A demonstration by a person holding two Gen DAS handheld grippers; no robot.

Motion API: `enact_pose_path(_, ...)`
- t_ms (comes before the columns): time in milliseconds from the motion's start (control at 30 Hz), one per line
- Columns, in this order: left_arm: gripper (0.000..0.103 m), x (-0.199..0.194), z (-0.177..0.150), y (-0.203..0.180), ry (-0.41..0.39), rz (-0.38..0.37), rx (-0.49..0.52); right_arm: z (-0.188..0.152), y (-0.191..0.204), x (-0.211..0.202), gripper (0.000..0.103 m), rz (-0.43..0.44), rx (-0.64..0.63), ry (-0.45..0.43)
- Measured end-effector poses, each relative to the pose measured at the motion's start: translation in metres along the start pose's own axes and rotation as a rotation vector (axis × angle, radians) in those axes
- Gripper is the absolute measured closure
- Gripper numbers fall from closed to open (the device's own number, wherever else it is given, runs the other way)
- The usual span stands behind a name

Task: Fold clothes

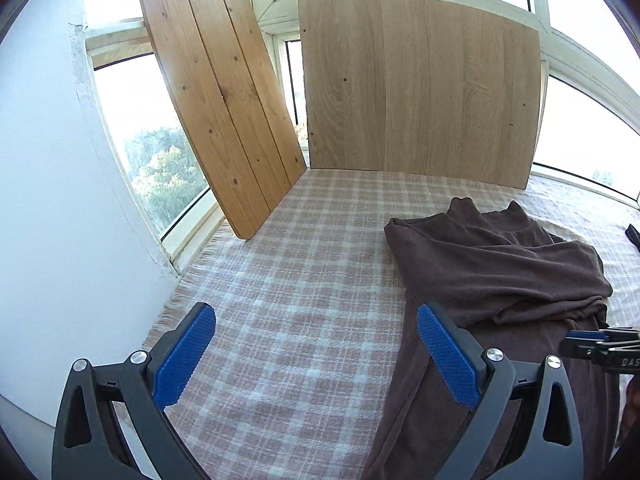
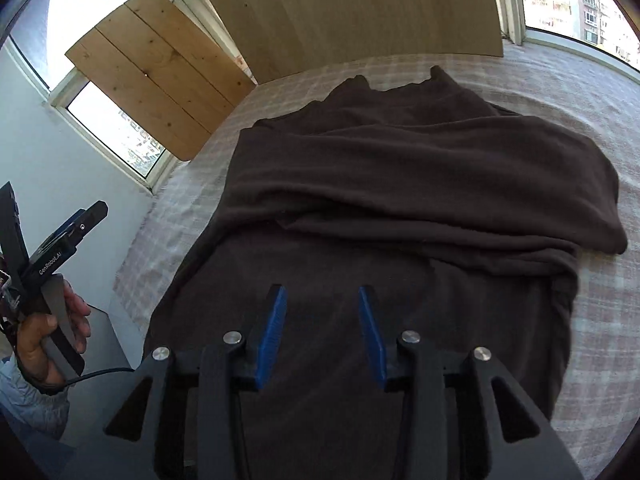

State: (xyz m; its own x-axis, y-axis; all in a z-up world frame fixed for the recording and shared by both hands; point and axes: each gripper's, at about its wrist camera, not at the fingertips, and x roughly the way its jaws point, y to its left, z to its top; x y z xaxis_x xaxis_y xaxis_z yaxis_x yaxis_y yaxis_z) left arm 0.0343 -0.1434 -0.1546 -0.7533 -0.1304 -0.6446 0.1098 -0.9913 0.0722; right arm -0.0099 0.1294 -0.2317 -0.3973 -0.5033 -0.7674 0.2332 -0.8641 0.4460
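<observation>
A dark brown garment (image 2: 400, 184) lies spread on the plaid blanket (image 1: 304, 264), its far half folded back over itself into a thick layer. In the left wrist view the garment (image 1: 504, 264) fills the right side. My left gripper (image 1: 316, 312) is open above the blanket, its right finger over the garment's left edge, nothing between the blue pads. My right gripper (image 2: 322, 292) hovers open over the near part of the garment, holding nothing. The right gripper's tip (image 1: 600, 344) shows at the right edge of the left wrist view.
Two wooden boards lean against the windows at the back: a slatted one (image 1: 224, 108) at the left and a wide pale one (image 1: 420, 84) in the middle. A white wall (image 1: 48, 200) borders the left. A hand (image 2: 44, 336) holds the left gripper's handle.
</observation>
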Motion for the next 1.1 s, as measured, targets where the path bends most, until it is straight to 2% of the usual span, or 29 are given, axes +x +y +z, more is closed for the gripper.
enact_pose_path(100, 0.001, -0.007, -0.005, 0.017, -0.005, -0.017, 0.005, 0.003, 0.043, 0.062, 0.066, 0.007, -0.01, 0.015)
enact_pose_path(167, 0.001, -0.013, -0.009, 0.032, -0.005, -0.029, -0.001, 0.01, 0.05, 0.086, 0.066, 0.035, 0.055, -0.008)
enact_pose_path(233, 0.001, -0.016, -0.014, 0.047, -0.003, -0.034, -0.014, 0.015, 0.052, 0.097, 0.066, 0.056, 0.106, -0.036)
enact_pose_path(433, 0.001, -0.011, -0.027, 0.083, 0.018, -0.047, -0.054, 0.035, 0.076, 0.108, 0.067, 0.01, 0.053, -0.116)
enact_pose_path(500, 0.001, -0.009, -0.026, 0.089, 0.017, -0.055, -0.057, 0.042, 0.084, 0.111, 0.084, -0.006, 0.033, -0.143)
enact_pose_path(600, 0.001, -0.007, -0.022, 0.094, -0.002, -0.062, -0.04, 0.049, 0.111, 0.122, 0.084, -0.027, -0.043, -0.125)
enact_pose_path(667, 0.001, -0.005, -0.02, 0.095, -0.009, -0.063, -0.023, 0.05, 0.138, 0.131, 0.084, -0.092, -0.137, -0.105)
enact_pose_path(733, 0.001, -0.002, -0.017, 0.096, -0.009, -0.065, -0.018, 0.049, 0.159, 0.143, 0.076, -0.151, -0.208, -0.085)
enact_pose_path(767, 0.001, -0.001, -0.017, 0.098, -0.008, -0.069, -0.026, 0.047, 0.165, 0.151, 0.064, -0.174, -0.221, -0.063)
enact_pose_path(800, 0.001, -0.001, -0.016, 0.1, -0.006, -0.072, -0.034, 0.045, 0.166, 0.159, 0.057, -0.19, -0.221, -0.044)
enact_pose_path(900, 0.001, 0.001, -0.017, 0.107, -0.002, -0.063, -0.056, 0.035, 0.175, 0.162, 0.051, -0.228, -0.225, -0.029)
enact_pose_path(1000, 0.001, 0.003, -0.018, 0.114, 0.003, -0.055, -0.078, 0.03, 0.181, 0.155, 0.043, -0.203, -0.23, -0.039)
enact_pose_path(1067, 0.001, 0.005, -0.017, 0.115, 0.015, -0.055, -0.092, 0.03, 0.176, 0.168, 0.042, -0.191, -0.225, 0.036)
enact_pose_path(1100, 0.001, 0.006, -0.015, 0.114, 0.013, -0.056, -0.088, 0.029, 0.178, 0.171, 0.042, -0.191, -0.243, 0.035)
